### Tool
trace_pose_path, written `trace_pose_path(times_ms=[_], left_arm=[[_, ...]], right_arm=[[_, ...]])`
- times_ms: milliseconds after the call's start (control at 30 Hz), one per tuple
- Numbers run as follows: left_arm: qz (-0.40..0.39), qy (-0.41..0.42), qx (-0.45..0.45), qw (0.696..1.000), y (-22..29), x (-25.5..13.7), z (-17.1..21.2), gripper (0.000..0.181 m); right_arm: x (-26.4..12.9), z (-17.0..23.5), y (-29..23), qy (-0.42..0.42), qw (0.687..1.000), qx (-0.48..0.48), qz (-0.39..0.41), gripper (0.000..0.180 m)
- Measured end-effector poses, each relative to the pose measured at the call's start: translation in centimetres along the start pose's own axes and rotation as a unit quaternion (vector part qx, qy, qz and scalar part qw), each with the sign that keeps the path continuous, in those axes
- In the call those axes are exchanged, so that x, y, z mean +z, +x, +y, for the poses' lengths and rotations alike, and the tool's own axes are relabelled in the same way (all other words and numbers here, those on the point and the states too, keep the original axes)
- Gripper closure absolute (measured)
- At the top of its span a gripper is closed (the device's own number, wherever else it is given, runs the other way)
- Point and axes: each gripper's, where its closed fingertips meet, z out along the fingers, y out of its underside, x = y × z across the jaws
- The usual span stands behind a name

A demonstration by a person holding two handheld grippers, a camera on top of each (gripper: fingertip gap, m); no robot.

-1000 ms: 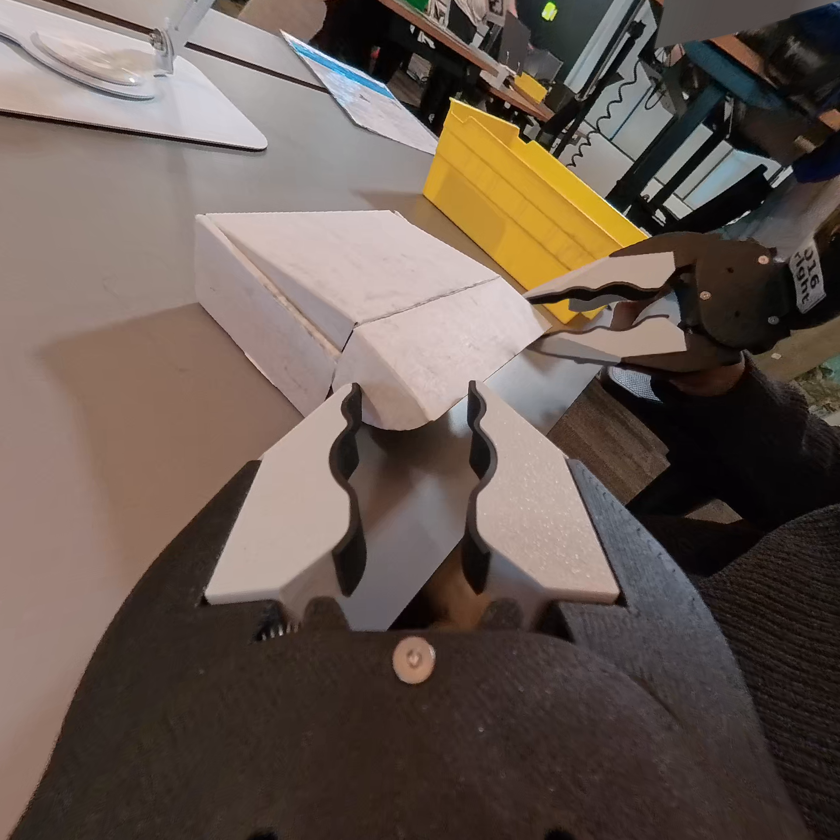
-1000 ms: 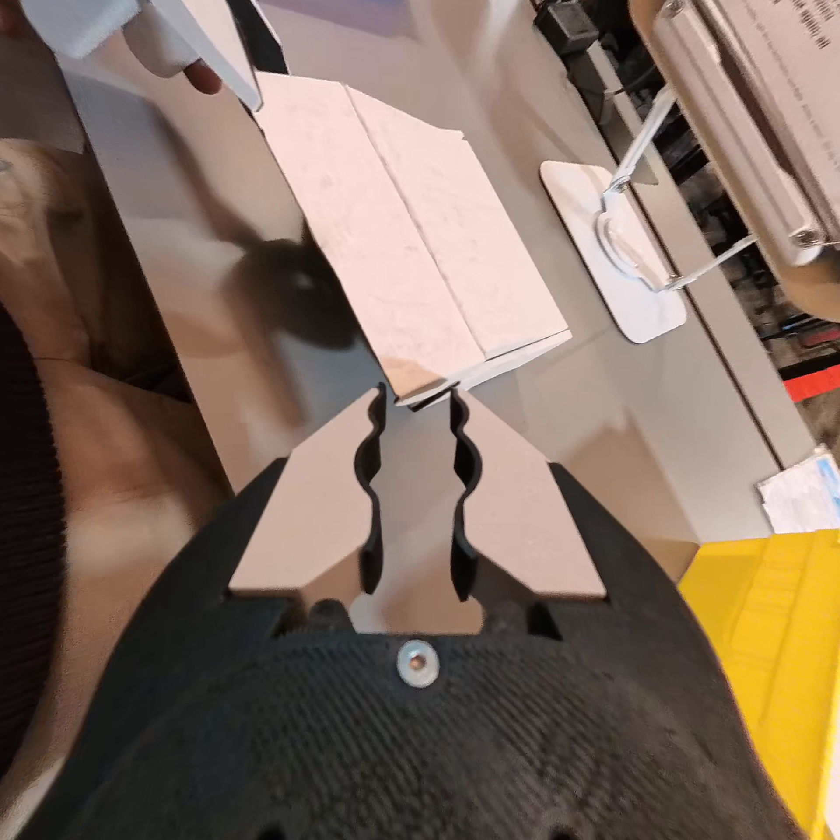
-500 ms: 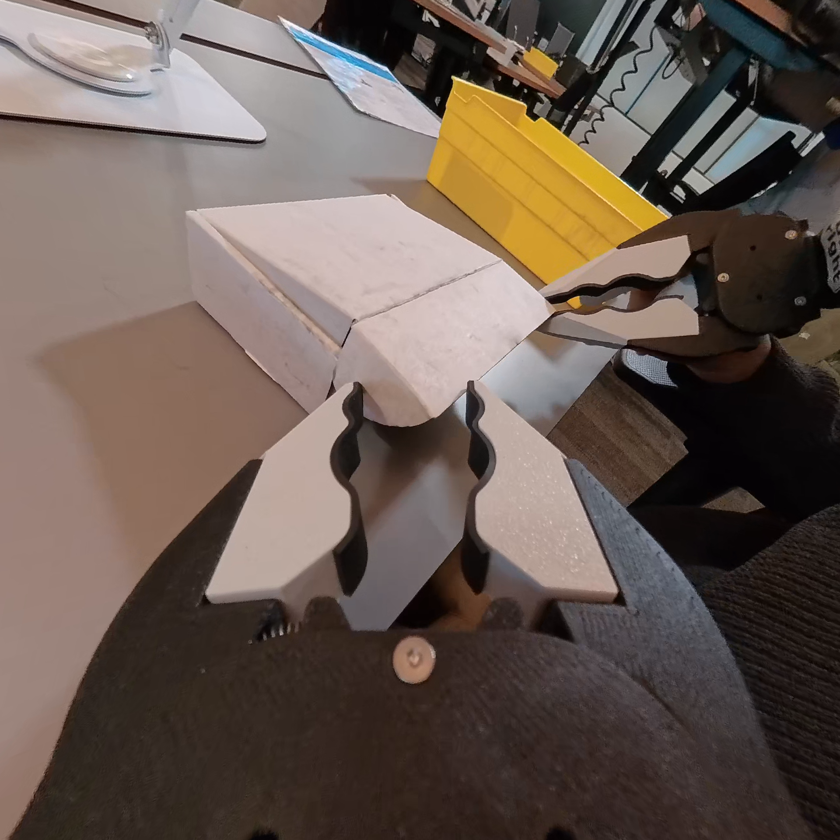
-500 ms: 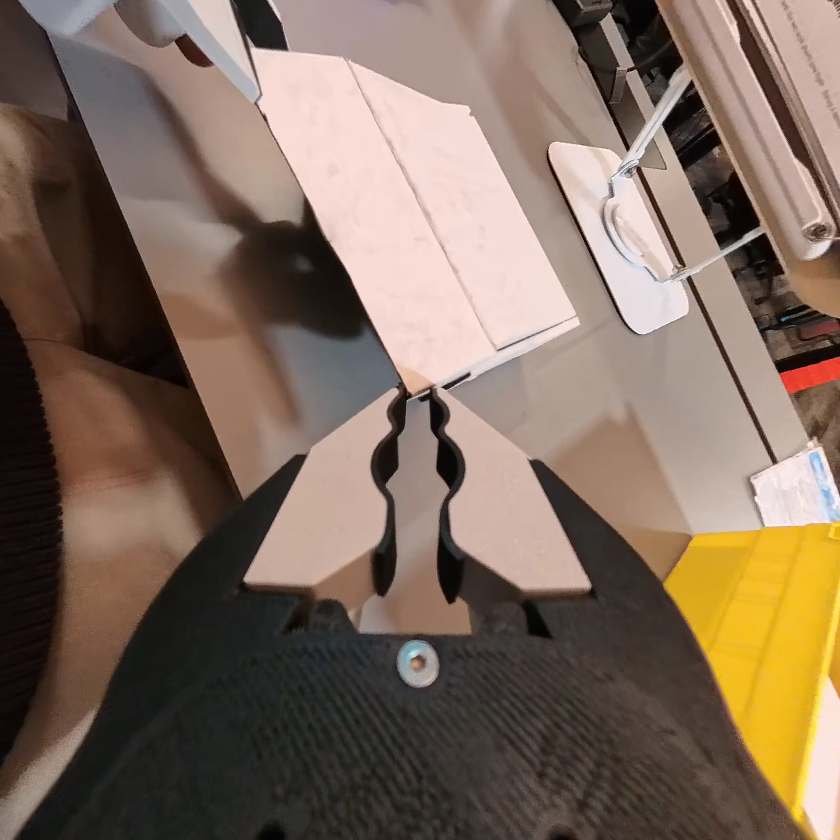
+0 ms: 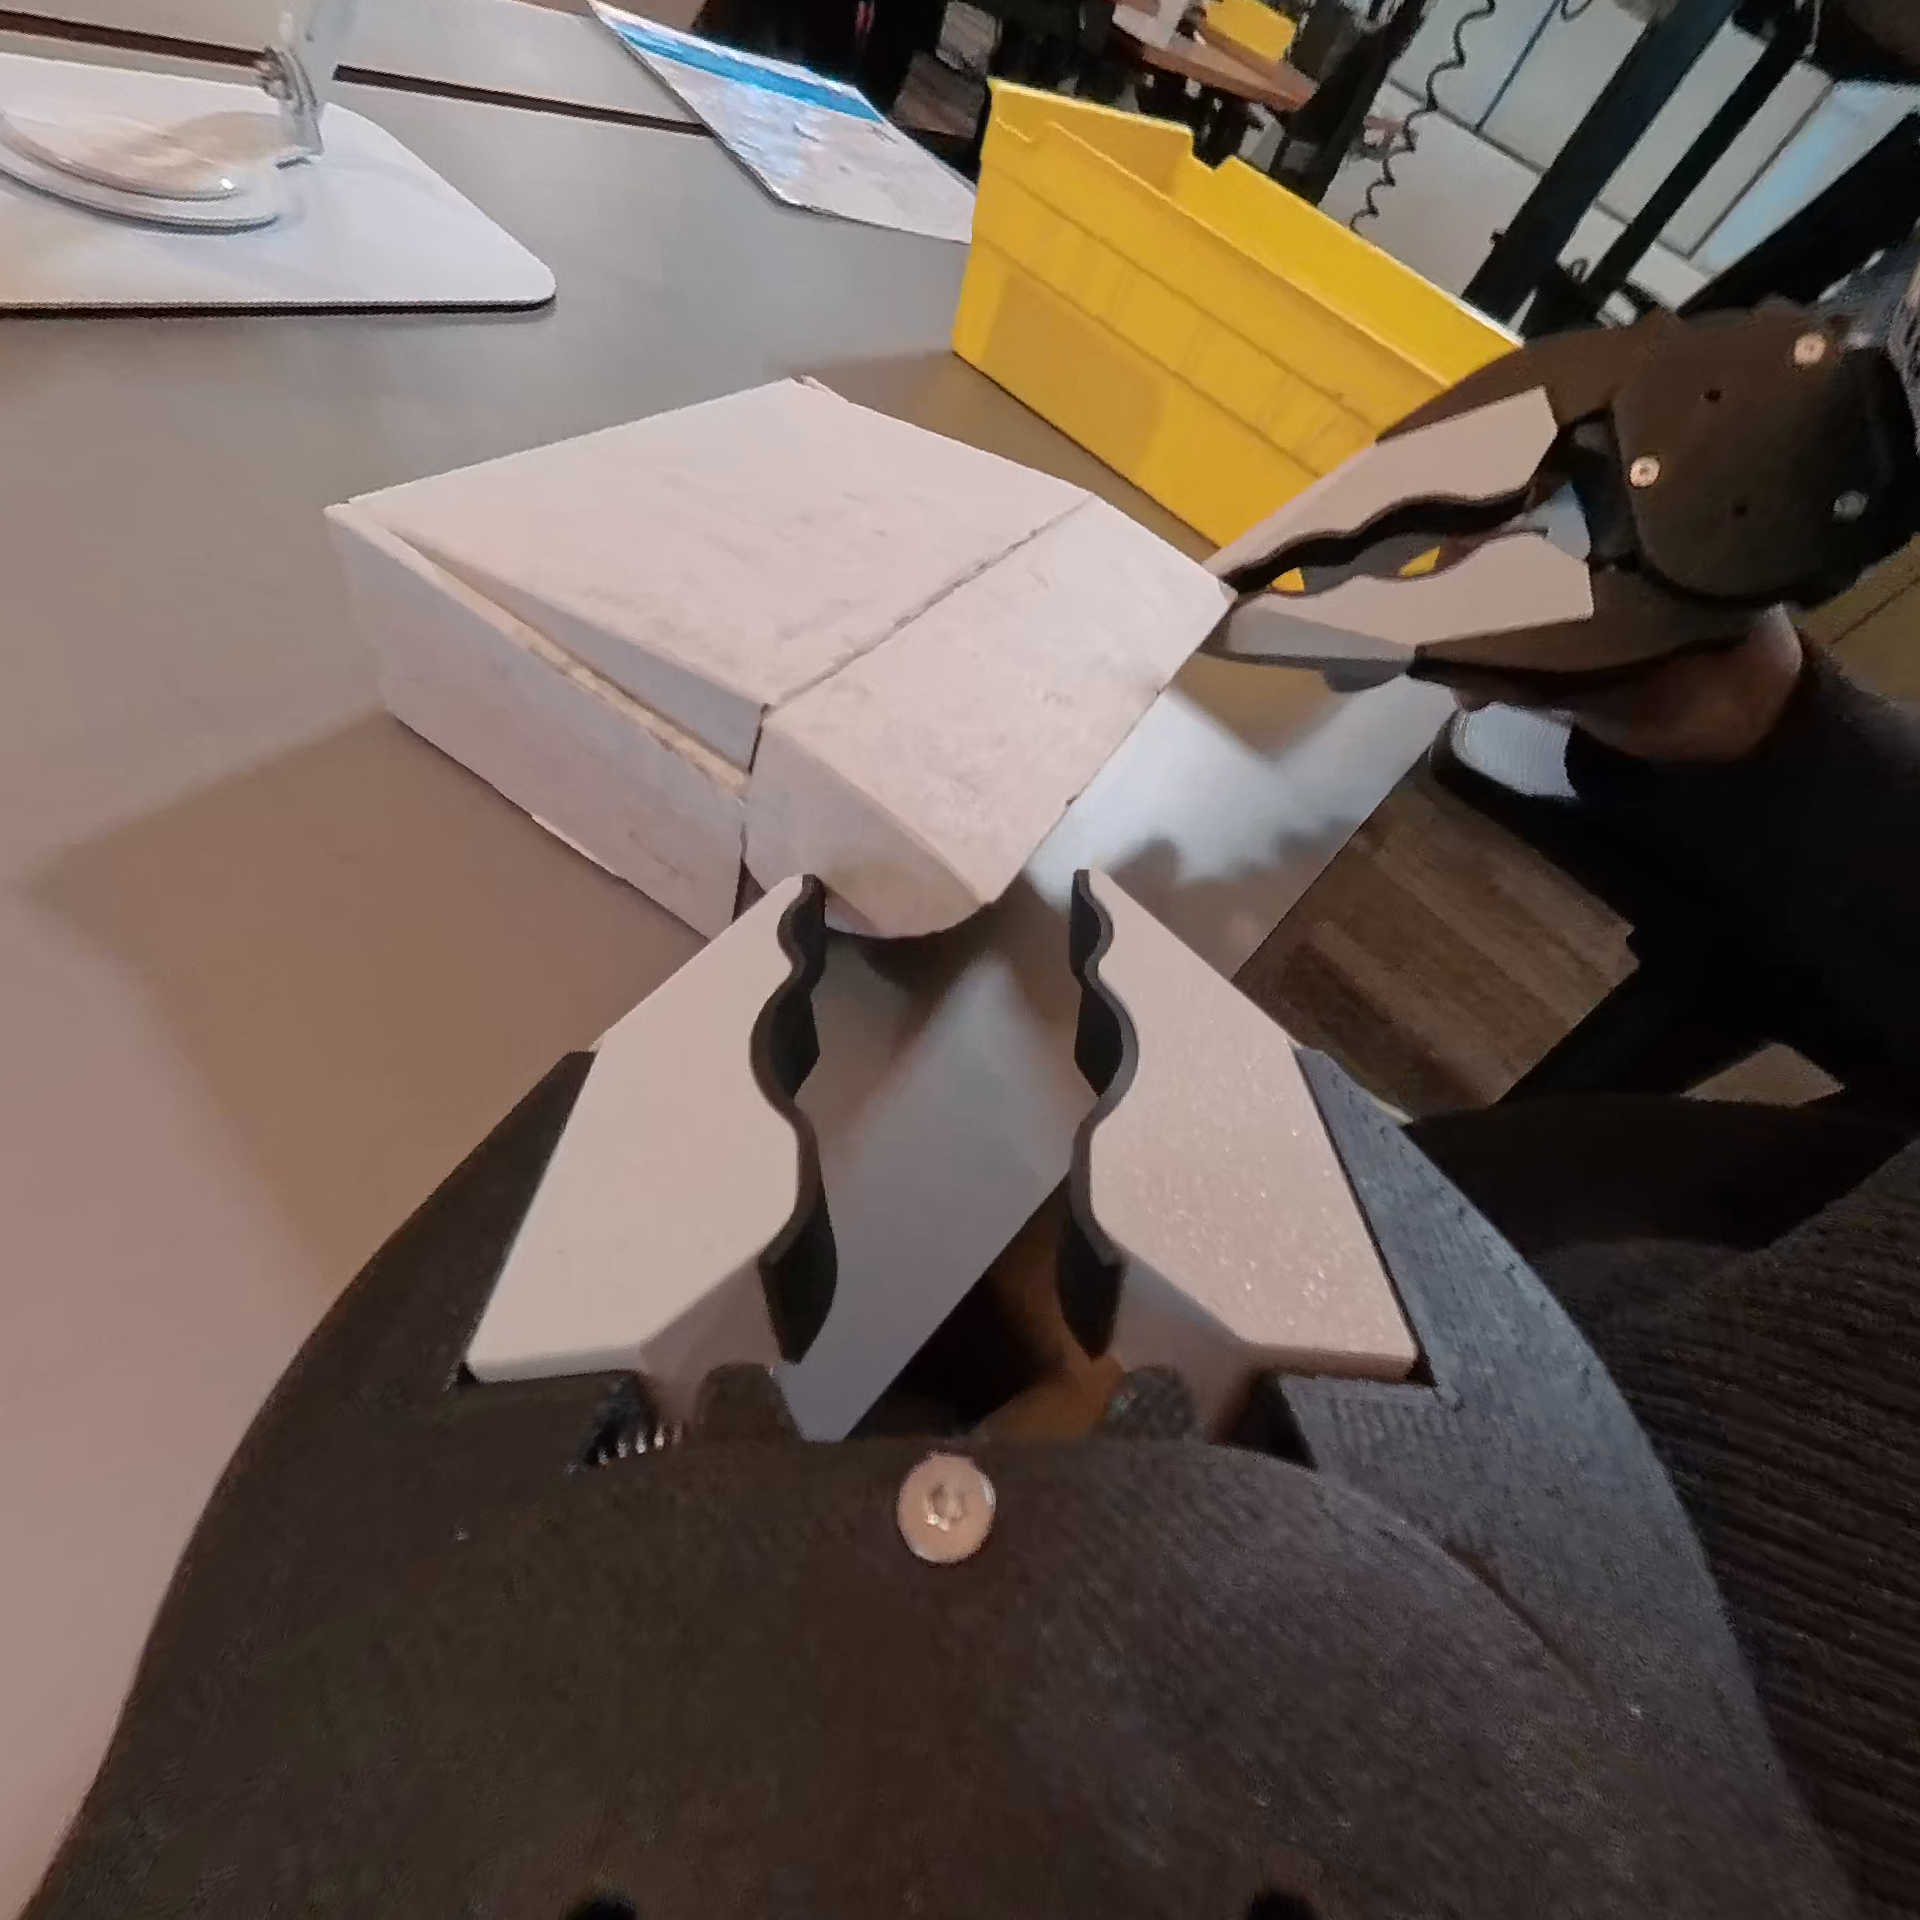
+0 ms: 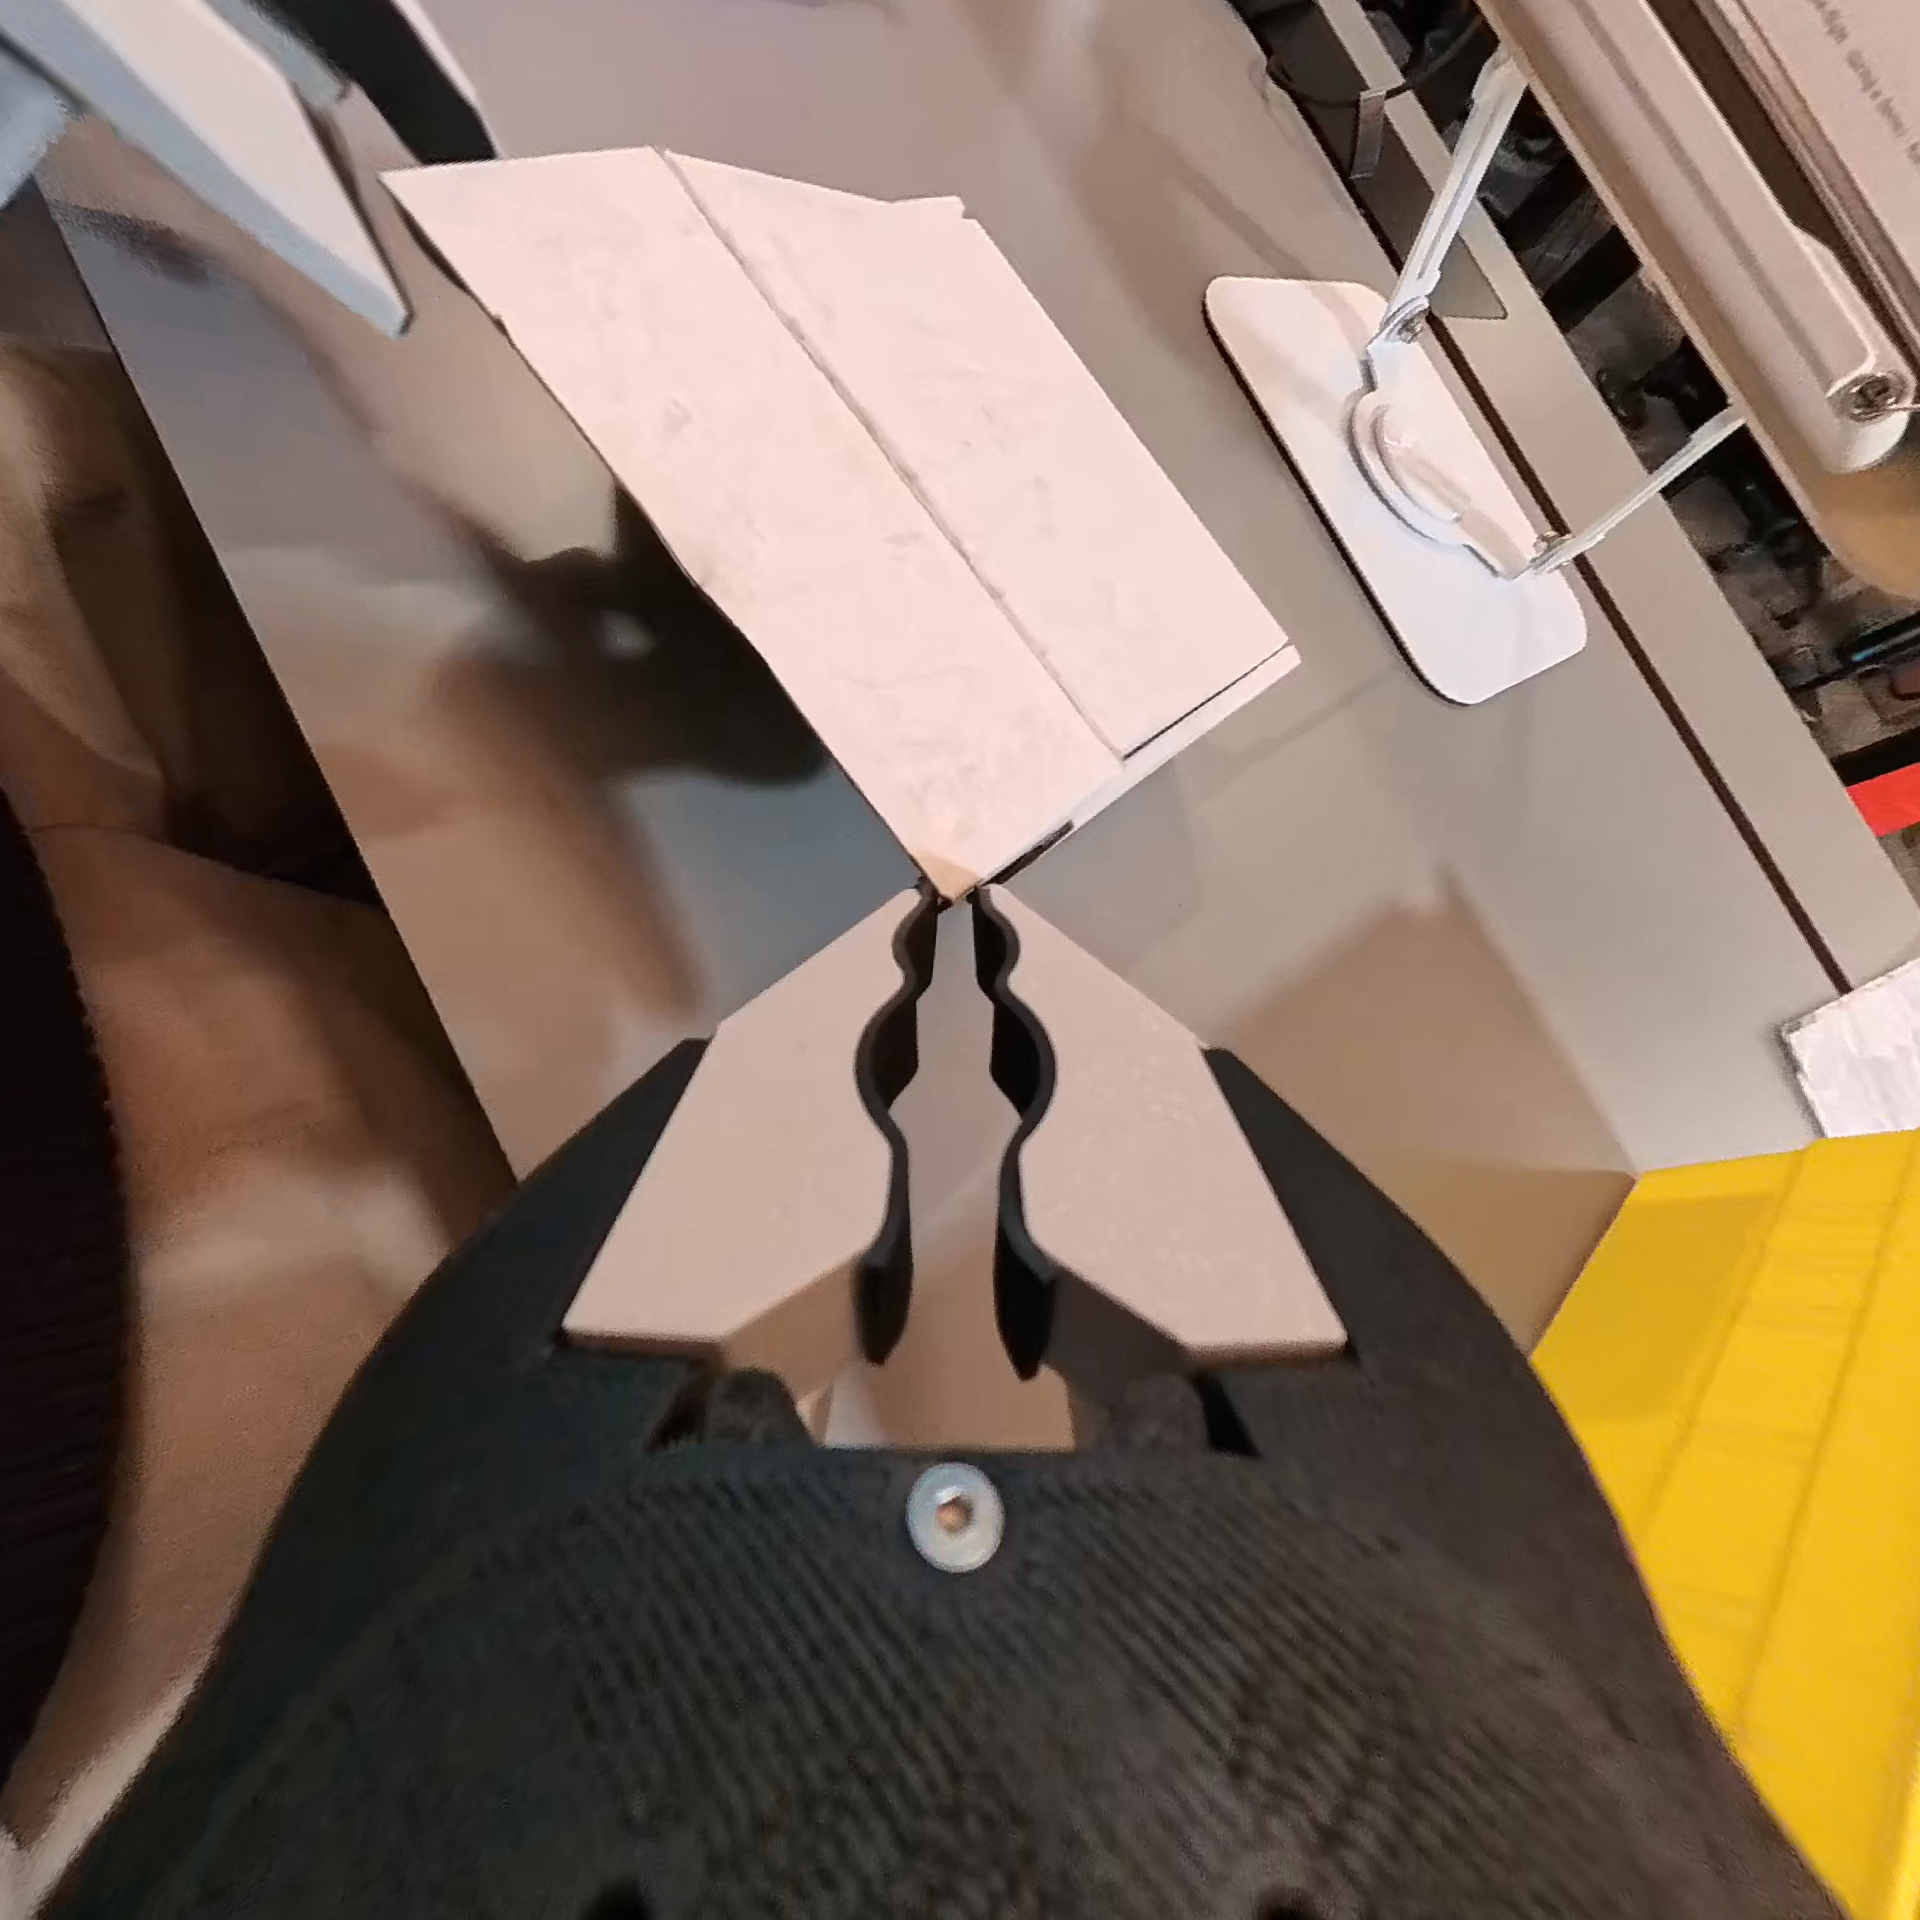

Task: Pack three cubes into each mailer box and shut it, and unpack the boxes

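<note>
Mailer box [image 5: 727,582] flap corner pinched by right hand-held gripper [image 6: 948,902].

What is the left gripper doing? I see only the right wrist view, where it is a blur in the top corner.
Observer: The left gripper is open; the front flap's rounded corner sits by its left fingertip, unclamped.
Operator: Does the lid lie flat?
Observer: No. From the side, the lid slopes up toward you above the mailer box wall.
Operator: How does my right gripper sit on the flap?
Observer: The right gripper has one finger above and one below the flap's other corner.
</note>
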Motion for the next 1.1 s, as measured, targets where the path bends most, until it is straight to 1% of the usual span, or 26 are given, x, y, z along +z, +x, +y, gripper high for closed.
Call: trace_pose_path(times_ms=[233, 367, 433, 600, 733, 1100], left_arm=[[-0.058, 0.004, 0.090, 0.994, -0.4, -0.2, 0.0, 0.140], [-0.126, -0.001, 0.140, 0.982, -1.9, 0.1, -0.1, 0.150], [-0.145, -0.003, 0.153, 0.978, -2.4, 0.3, -0.2, 0.153], [-0.144, 0.001, 0.156, 0.977, -2.3, 0.5, -0.4, 0.162], [-0.136, 0.001, 0.142, 0.981, -2.2, 0.5, -0.3, 0.162], [-0.139, -0.011, 0.153, 0.978, -2.4, 0.8, 0.2, 0.161]], right_arm=[[0.3, -0.4, 0.1, 0.009, 1.000, -0.003, 0.000, 0.174], [0.5, -0.4, 0.1, 0.007, 1.000, -0.003, 0.001, 0.174], [0.5, -0.5, 0.1, 0.009, 1.000, 0.000, -0.001, 0.175], [0.4, -0.4, 0.0, 0.008, 1.000, 0.003, -0.001, 0.175], [0.4, -0.3, -0.1, 0.004, 1.000, 0.005, -0.004, 0.175], [0.8, 0.2, -0.4, -0.010, 1.000, -0.006, -0.007, 0.176]])
